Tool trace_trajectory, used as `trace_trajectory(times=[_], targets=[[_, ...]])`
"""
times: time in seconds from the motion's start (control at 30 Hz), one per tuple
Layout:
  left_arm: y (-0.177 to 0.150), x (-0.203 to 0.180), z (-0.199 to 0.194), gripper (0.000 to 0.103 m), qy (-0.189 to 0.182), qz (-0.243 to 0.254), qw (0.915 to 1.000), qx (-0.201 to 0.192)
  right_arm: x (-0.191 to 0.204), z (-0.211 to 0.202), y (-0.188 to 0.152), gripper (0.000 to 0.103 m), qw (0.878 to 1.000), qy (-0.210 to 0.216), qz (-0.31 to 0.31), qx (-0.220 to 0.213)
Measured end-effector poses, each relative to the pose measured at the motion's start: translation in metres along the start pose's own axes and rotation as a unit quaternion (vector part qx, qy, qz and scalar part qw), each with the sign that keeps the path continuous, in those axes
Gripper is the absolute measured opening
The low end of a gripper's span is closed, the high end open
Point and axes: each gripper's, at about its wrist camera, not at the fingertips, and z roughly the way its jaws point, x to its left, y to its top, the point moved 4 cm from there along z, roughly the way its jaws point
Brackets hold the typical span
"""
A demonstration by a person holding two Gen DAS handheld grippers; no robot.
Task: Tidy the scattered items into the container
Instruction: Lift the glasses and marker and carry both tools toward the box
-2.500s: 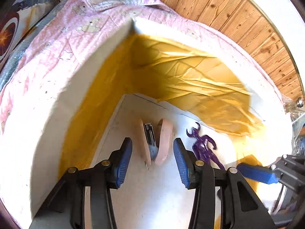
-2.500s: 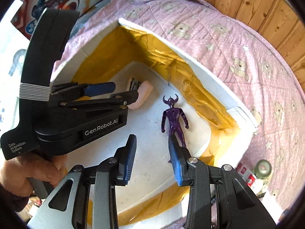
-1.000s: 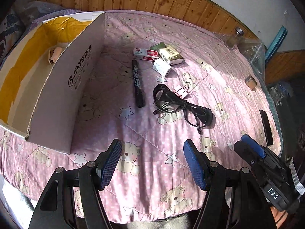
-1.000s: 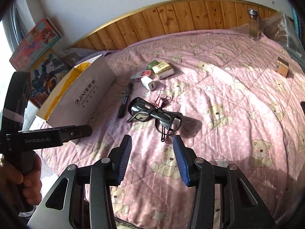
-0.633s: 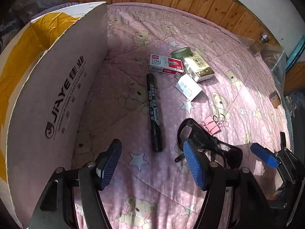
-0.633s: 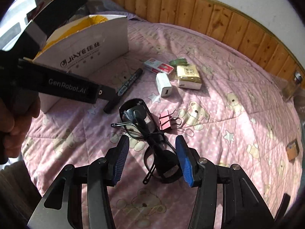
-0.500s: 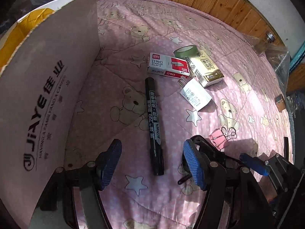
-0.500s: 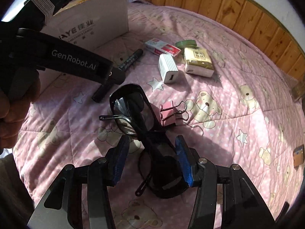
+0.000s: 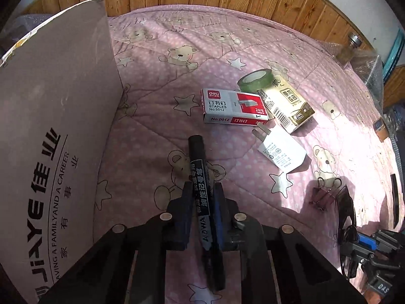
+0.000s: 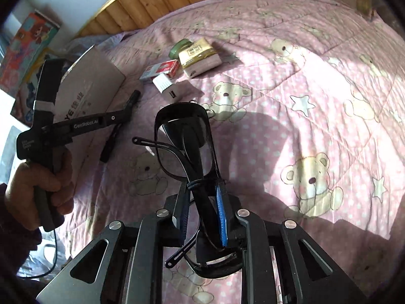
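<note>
The black marker point(image 9: 200, 190) lies lengthwise between the pads of the left claw point(image 9: 202, 197), which is clamped on its barrel, cap end pointing away over the pink bear-print bedspread point(image 9: 157, 116) just beside the cardboard box point(image 9: 50, 131). The black glasses point(image 10: 187, 147) are pinched in the right claw point(image 10: 202, 202), their front lens jutting forward above the bed. Beyond the marker lie a staples box point(image 9: 234, 107), a green tape roll point(image 9: 255, 79), a tissue pack point(image 9: 286, 103) and a white charger point(image 9: 281, 152), close together.

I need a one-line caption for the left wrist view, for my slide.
Left gripper shut on a black marker beside the cardboard box, staples box ahead.
</note>
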Motion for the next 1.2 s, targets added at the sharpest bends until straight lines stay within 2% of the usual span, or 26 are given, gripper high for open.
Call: trace_trajectory(times=[0.3,0.5,0.83,1.2], targets=[[-0.005,-0.004,-0.045,0.014,-0.023,0.008,0.9994,-0.025,-0.013,-0.018,0.004,0.019,0.996,0.037,0.072,-0.023],[-0.017,-0.009,-0.066,0.014,-0.04,0.004,0.9986,-0.033,-0.001,-0.037,0.0,0.019,0.996,0.04,0.068,-0.038],[-0.051,-0.029,-0.087,0.014,-0.064,0.005,0.997,-0.043,0.015,-0.064,-0.041,0.019,0.996,0.032,0.07,-0.049],[-0.084,-0.031,-0.138,0.014,-0.083,0.009,0.9932,-0.081,0.041,-0.099,-0.068,0.019,0.996,0.027,0.046,-0.078]])
